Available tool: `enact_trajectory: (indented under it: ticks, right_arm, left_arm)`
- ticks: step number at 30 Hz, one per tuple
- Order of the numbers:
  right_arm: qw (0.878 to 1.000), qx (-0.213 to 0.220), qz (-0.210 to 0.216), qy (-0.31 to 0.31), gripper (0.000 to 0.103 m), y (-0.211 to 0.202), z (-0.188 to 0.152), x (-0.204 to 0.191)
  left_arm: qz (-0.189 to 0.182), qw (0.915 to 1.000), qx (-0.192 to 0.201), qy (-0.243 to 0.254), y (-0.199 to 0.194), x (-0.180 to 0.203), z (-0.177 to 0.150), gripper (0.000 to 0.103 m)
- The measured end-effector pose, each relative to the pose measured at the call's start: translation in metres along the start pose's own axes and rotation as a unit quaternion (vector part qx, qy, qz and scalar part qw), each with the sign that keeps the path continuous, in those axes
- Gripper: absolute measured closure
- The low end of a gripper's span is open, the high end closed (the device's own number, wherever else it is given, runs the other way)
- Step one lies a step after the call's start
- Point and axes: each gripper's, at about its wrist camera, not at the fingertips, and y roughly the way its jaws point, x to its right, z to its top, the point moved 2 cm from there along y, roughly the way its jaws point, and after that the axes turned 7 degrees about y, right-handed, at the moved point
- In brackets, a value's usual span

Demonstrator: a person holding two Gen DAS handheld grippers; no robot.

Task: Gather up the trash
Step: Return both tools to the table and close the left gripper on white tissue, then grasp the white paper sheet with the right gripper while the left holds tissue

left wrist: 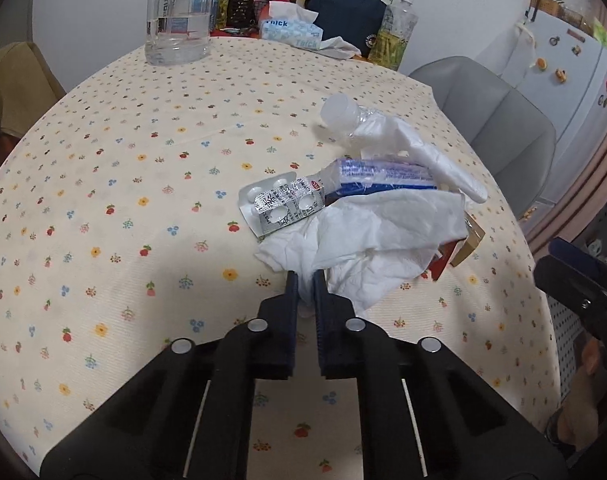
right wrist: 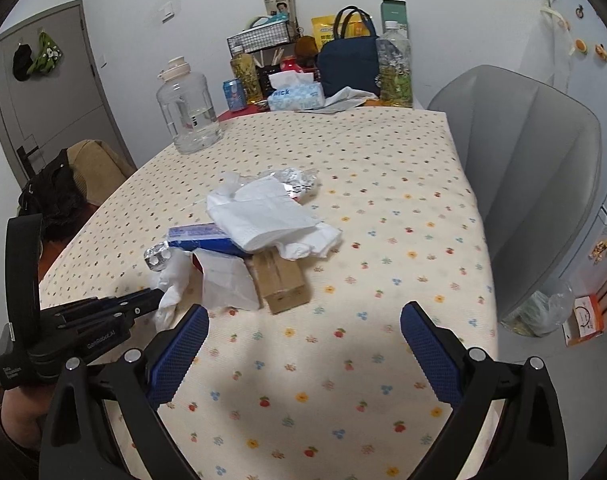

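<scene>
Left wrist view shows your left hand-held gripper (left wrist: pixel 303 286) clamped on the near corner of the crumpled white paper tissue (left wrist: pixel 367 236), which trails away and to the right into the litter heap on the flower-print table (left wrist: pixel 123 200). Your right hand-held gripper (right wrist: pixel 303 332) stands wide apart and empty, the brown cardboard box (right wrist: pixel 281 280) lying just ahead of it, long axis pointing away.

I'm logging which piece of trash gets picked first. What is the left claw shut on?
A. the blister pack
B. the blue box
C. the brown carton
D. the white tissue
D: the left claw has its jaws pinched on the near edge of the white tissue, while the blister pack, blue box and brown carton lie untouched.
</scene>
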Motion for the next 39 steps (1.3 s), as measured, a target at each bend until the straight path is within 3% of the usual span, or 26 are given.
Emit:
enact_trajectory:
  ticks: [8,12,15,17,18,19,28,39]
  right_arm:
    - [0.999,-0.023,0.032,-0.027,0.032,0.018,0.001,-0.033]
    - [0.998,-0.041,0.045,-0.034,0.049,0.031,0.000,-0.046]
    - [0.997,-0.041,0.044,-0.052,0.051,0.036,0.000,-0.057]
    - [0.997,-0.041,0.040,-0.058,0.063,0.041,0.001,-0.060]
    - [0.997,-0.044,0.038,-0.056,0.077,0.043,0.001,-0.059]
    - [0.997,-0.046,0.041,-0.051,0.084,0.044,0.002,-0.057]
    - [0.997,-0.023,0.053,-0.046,0.099,0.014,0.001,-0.046]
    - [0.998,-0.011,0.057,-0.022,0.100,-0.010,-0.001,-0.022]
  left_arm:
    - [-0.001,0.9990,0.043,-0.005,-0.038,-0.010,0.004,0.098]
    - [0.007,0.9980,0.062,-0.014,-0.055,-0.018,0.009,0.098]
    - [0.015,0.9973,0.068,-0.022,-0.061,-0.025,0.010,0.098]
    - [0.014,0.9973,0.066,-0.030,-0.061,-0.029,0.010,0.098]
    - [0.017,0.9972,0.066,-0.031,-0.060,-0.030,0.010,0.098]
    - [0.021,0.9971,0.066,-0.031,-0.060,-0.029,0.011,0.098]
    - [0.015,0.9971,0.072,-0.020,-0.062,-0.015,0.016,0.098]
    - [0.003,0.9975,0.071,-0.007,-0.057,0.001,0.022,0.098]
